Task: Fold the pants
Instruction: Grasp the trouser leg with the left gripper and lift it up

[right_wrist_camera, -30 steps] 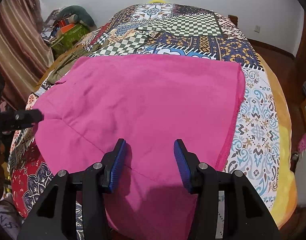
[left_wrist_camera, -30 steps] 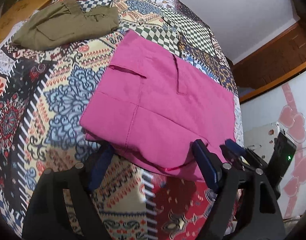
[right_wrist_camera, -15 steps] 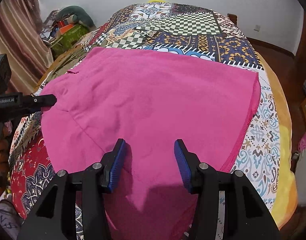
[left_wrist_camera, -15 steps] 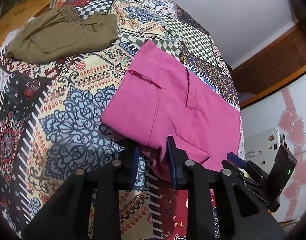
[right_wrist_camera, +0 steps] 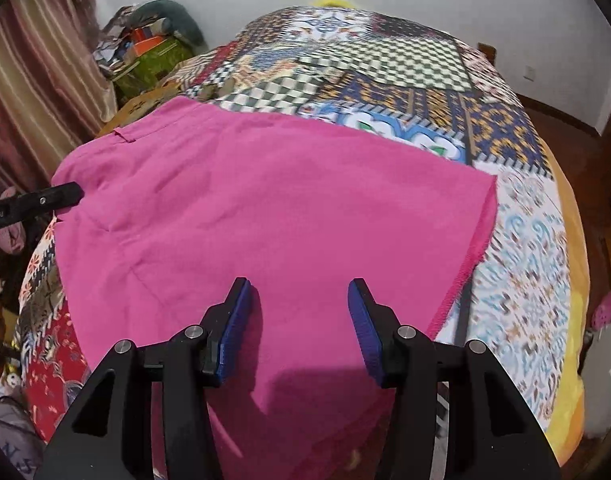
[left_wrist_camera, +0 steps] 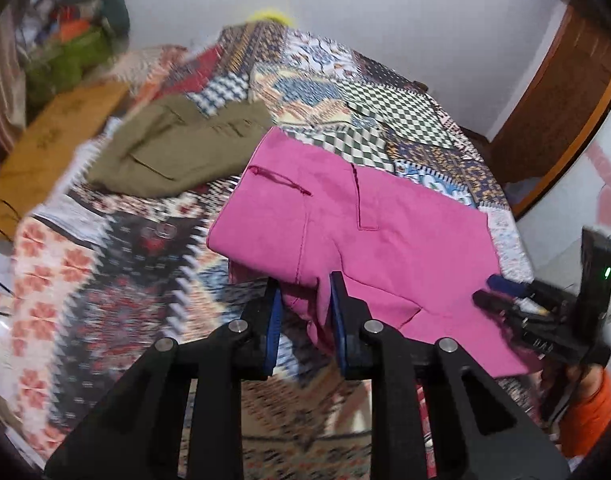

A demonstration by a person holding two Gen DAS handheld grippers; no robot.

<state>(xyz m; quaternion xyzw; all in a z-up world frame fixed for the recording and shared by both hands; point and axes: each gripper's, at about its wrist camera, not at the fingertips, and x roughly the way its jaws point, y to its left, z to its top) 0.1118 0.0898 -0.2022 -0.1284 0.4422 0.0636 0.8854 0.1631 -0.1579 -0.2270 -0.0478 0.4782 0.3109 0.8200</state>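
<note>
Pink pants [left_wrist_camera: 377, 232] lie folded on the patterned bedspread [left_wrist_camera: 137, 272]. My left gripper [left_wrist_camera: 305, 304] is shut on the near edge of the pants and holds a bunch of fabric slightly lifted. In the right wrist view the pink pants [right_wrist_camera: 265, 208] fill the middle. My right gripper [right_wrist_camera: 299, 312] is open just above the fabric near the bed's near edge, holding nothing. The right gripper also shows at the right of the left wrist view [left_wrist_camera: 501, 292], and the left gripper's tip shows at the left of the right wrist view [right_wrist_camera: 61, 196].
Folded olive-green pants [left_wrist_camera: 185, 148] lie on the bed beyond the pink ones. A brown cardboard piece [left_wrist_camera: 53, 140] and a pile of clutter [right_wrist_camera: 149, 52] sit at the far left. A curtain [right_wrist_camera: 37, 84] hangs at left. A wooden door frame [left_wrist_camera: 565, 104] stands at right.
My left gripper closed on the near edge of the pink pants and lifted it, swinging its view up and right. My right gripper stayed open over the fabric.
</note>
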